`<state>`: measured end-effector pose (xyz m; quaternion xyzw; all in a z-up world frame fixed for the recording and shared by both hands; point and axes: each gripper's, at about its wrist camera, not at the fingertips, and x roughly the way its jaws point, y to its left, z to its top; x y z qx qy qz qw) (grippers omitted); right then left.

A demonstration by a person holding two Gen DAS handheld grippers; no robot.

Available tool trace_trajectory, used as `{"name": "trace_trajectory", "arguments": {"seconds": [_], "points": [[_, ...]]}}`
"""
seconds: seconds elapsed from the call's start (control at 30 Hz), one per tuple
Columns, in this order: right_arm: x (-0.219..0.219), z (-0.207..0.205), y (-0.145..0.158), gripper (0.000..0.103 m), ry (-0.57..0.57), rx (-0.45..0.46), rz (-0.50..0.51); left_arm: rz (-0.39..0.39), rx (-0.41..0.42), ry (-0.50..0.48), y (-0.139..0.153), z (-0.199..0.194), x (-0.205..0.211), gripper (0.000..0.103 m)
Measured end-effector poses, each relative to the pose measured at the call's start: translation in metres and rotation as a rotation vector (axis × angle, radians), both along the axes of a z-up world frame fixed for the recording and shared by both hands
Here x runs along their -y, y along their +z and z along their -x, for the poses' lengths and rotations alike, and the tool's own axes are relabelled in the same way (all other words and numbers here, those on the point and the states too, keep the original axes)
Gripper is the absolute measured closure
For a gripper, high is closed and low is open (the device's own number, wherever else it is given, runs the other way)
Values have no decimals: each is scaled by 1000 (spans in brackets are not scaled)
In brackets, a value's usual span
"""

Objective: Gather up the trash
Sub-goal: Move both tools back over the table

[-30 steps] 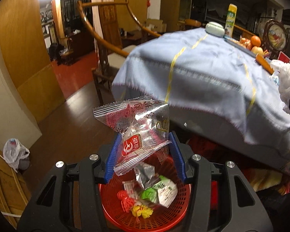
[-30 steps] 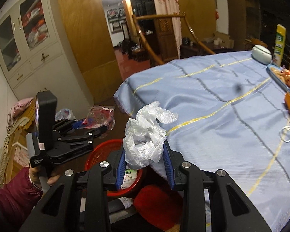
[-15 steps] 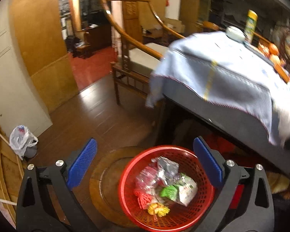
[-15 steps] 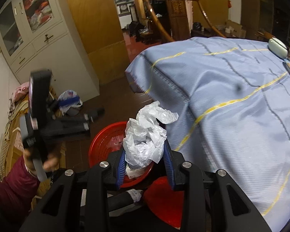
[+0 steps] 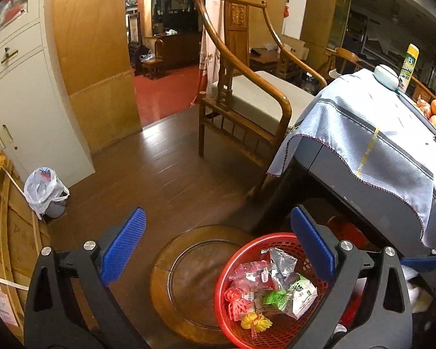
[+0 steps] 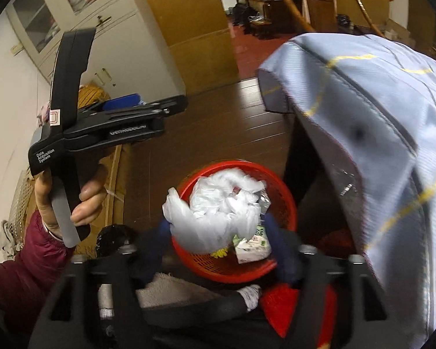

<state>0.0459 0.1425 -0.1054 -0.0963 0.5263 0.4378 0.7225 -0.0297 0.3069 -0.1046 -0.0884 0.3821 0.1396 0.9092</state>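
Note:
A red mesh basket [image 5: 247, 241] stands on the floor beside the table, with several wrappers [image 5: 264, 285] lying in it. My left gripper [image 5: 218, 212] is wide open and empty, up and to the left of the basket. A hand [image 6: 87, 200] in a maroon sleeve holds it. My right gripper [image 6: 218, 226] points down over the basket [image 6: 287, 203]. Its jaws are opening, and a crumpled white plastic bag [image 6: 218, 209] hangs loose between the blurred fingers, right above the basket's contents.
A table under a blue-grey cloth [image 5: 378, 133] overhangs the basket on the right. A wooden armchair [image 5: 247, 96] stands behind it. The basket rests on a round wooden tray [image 5: 186, 264]. A white cabinet [image 5: 29, 101] and a tied plastic bag [image 5: 43, 186] are at the left.
The left gripper opened, its wrapper dropped into the basket, and it drew away to the left. The right gripper came down over the basket and its jaws spread around the white bag.

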Motion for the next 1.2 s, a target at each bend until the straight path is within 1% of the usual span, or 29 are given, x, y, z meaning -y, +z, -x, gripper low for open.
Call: {"name": "trace_trajectory", "arguments": {"seconds": [0.13, 0.27, 0.4, 0.53, 0.8, 0.87, 1.2], "points": [[5, 0, -1, 33, -13, 9, 20, -28, 4, 7, 2, 0, 0, 7], [21, -3, 0, 33, -69, 2, 14, -11, 3, -2, 2, 0, 2, 7], [43, -9, 9, 33, -119, 20, -4, -19, 6, -21, 7, -1, 12, 7], [65, -16, 21, 32, -167, 49, -32, -36, 22, -50, 18, -3, 30, 7], [114, -13, 49, 31, -267, 119, -94, -78, 55, -134, 43, -6, 79, 7], [131, -12, 57, 29, -299, 137, -113, -93, 63, -152, 49, -6, 92, 7], [231, -5, 85, 25, -463, 227, -185, -146, 104, -261, 79, -9, 172, 7]]}}
